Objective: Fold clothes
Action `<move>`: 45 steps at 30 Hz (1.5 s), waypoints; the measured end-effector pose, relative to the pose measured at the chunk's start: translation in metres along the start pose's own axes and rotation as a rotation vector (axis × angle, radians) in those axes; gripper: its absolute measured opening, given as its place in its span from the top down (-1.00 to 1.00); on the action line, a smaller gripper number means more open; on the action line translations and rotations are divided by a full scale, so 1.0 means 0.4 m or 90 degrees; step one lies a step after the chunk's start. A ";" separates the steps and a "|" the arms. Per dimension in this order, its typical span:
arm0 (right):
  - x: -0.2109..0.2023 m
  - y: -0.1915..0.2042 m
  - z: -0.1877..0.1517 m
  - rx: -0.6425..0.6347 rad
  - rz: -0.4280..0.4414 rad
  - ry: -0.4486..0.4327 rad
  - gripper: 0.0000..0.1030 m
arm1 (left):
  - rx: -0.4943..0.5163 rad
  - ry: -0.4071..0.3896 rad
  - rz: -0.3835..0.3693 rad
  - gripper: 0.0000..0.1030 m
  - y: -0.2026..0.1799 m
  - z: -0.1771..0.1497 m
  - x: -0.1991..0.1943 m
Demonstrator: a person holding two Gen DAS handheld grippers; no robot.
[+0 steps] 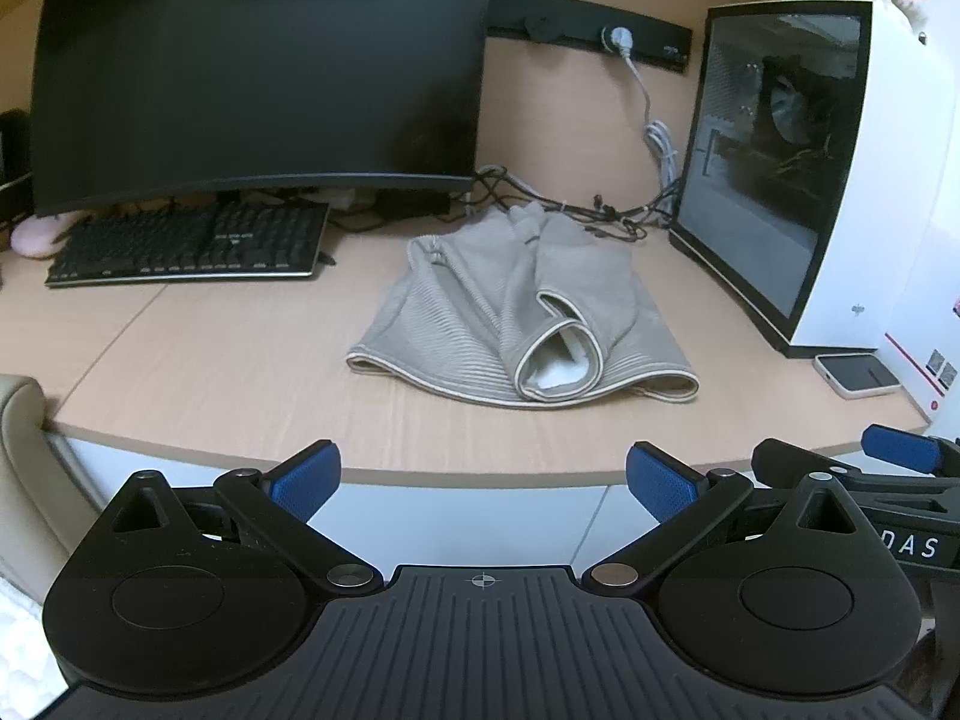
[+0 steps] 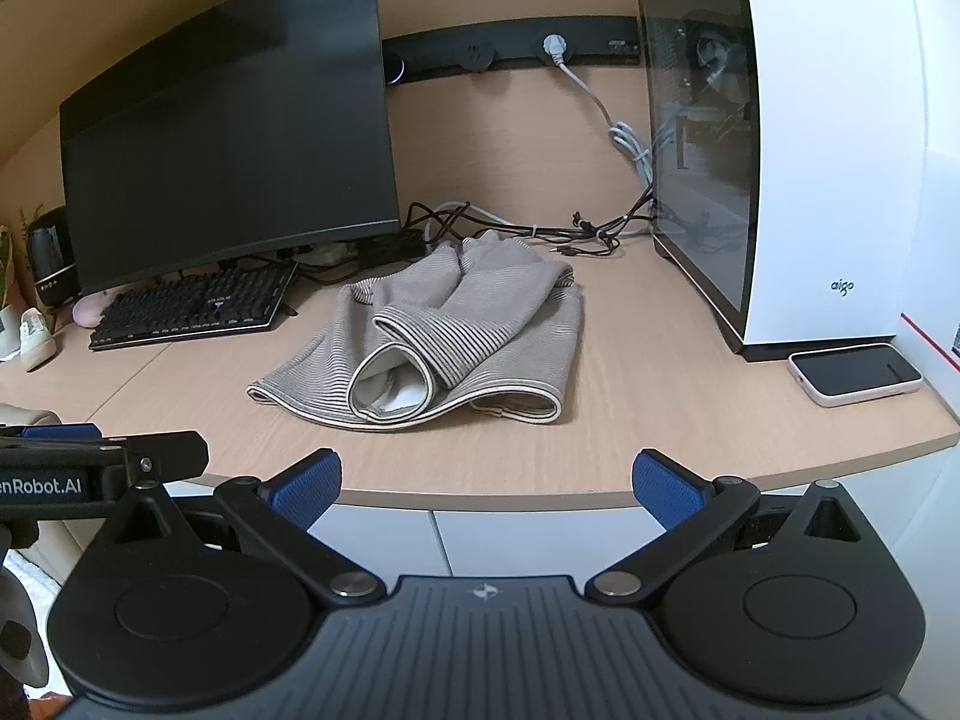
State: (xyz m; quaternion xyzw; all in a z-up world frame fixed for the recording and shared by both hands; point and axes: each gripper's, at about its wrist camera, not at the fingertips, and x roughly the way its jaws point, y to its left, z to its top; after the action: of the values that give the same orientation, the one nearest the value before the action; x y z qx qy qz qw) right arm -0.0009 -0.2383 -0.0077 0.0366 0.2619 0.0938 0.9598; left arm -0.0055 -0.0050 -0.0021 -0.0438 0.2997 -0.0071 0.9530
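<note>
A grey ribbed garment [image 1: 516, 306] with pale trim lies crumpled on the wooden desk [image 1: 240, 360], one cuff curled open toward me. My left gripper [image 1: 483, 477] hangs open just off the desk's front edge, short of the cloth, with nothing between its blue pads [image 1: 306, 480]. In the right wrist view the same garment [image 2: 444, 324] lies mid-desk, and my right gripper [image 2: 486, 483] is open and empty in front of the desk edge [image 2: 540, 495]. The right gripper's body shows at the left wrist view's right edge [image 1: 870, 474].
A black monitor [image 1: 252, 72] and keyboard [image 1: 186, 246] stand at the back left. A white PC case [image 1: 828, 168] is at the right, a phone [image 2: 855, 372] beside it. Cables [image 1: 576, 210] lie behind the garment. White cabinet fronts [image 2: 480, 534] are below the desk.
</note>
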 end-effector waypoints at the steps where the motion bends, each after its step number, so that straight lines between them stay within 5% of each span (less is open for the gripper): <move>1: 0.002 0.001 0.000 0.001 0.000 0.001 -1.00 | 0.002 0.003 0.002 -1.00 0.002 0.000 0.002; 14: 0.071 0.007 -0.004 0.014 -0.002 0.039 -1.00 | -0.009 0.043 -0.005 -1.00 0.040 -0.001 0.076; 39: 0.372 0.020 0.105 0.108 -0.187 0.122 -1.00 | 0.018 0.168 -0.215 -1.00 0.139 0.230 0.509; 45: 0.430 0.020 0.177 0.165 -0.190 0.125 -1.00 | 0.014 0.196 -0.241 -1.00 0.184 0.282 0.571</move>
State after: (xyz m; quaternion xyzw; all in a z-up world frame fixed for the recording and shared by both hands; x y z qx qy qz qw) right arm 0.1791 -0.1976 -0.0312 0.1113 0.3663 -0.0804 0.9203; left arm 0.2455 0.0682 -0.0466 -0.0871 0.4276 -0.1950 0.8784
